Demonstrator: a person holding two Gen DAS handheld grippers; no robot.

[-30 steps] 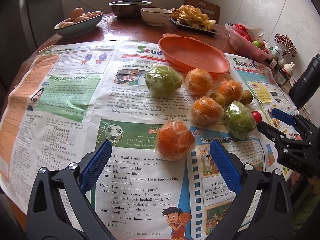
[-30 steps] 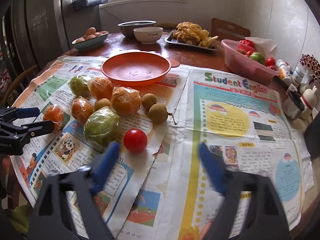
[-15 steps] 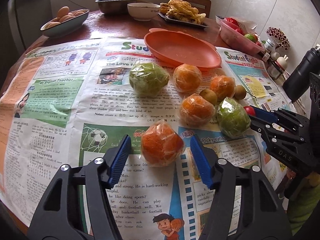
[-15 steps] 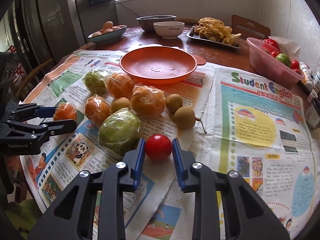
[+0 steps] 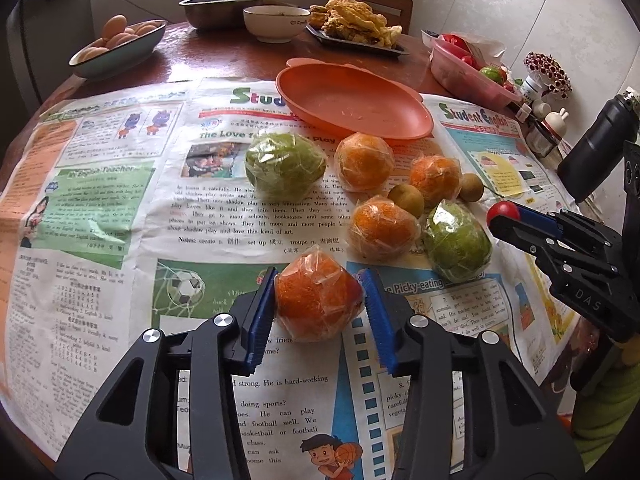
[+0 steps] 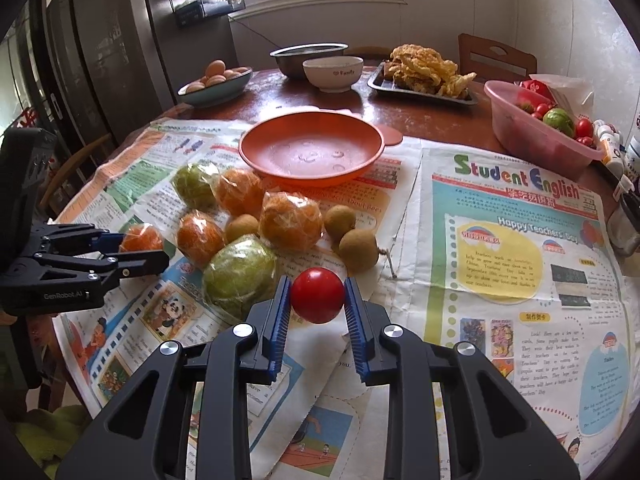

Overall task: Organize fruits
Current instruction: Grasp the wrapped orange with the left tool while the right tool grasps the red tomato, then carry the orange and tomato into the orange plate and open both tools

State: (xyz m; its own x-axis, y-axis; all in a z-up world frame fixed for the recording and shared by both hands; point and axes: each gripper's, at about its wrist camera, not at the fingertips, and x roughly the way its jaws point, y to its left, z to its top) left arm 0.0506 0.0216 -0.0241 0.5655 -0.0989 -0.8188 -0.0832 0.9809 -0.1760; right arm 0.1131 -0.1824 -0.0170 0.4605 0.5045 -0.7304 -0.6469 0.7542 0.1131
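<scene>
A plastic-wrapped orange (image 5: pixel 318 304) lies on the newspaper nearest me, between the blue pads of my left gripper (image 5: pixel 320 280). Its jaws are closing and both pads touch the wrap. My right gripper (image 6: pixel 317 284) is shut on a small red tomato (image 6: pixel 317 295), at the near edge of the fruit pile. Behind them lie more wrapped oranges (image 5: pixel 363 162), two wrapped green fruits (image 5: pixel 285 164) and small brown round fruits (image 6: pixel 358 249). An orange plate (image 6: pixel 312 152) with nothing in it stands just beyond the pile.
At the back of the round table stand a bowl of eggs (image 5: pixel 116 46), a metal bowl (image 6: pixel 308 56), a white bowl (image 6: pixel 332 74) and a tray of fried food (image 6: pixel 424 70). A pink basin (image 6: pixel 532 128) of fruit and a black bottle (image 5: pixel 596 144) stand at the right.
Both grippers went from wide open to closed around fruit: the left on the nearest wrapped orange, the right on the red tomato. Both drew slightly closer to the pile.
</scene>
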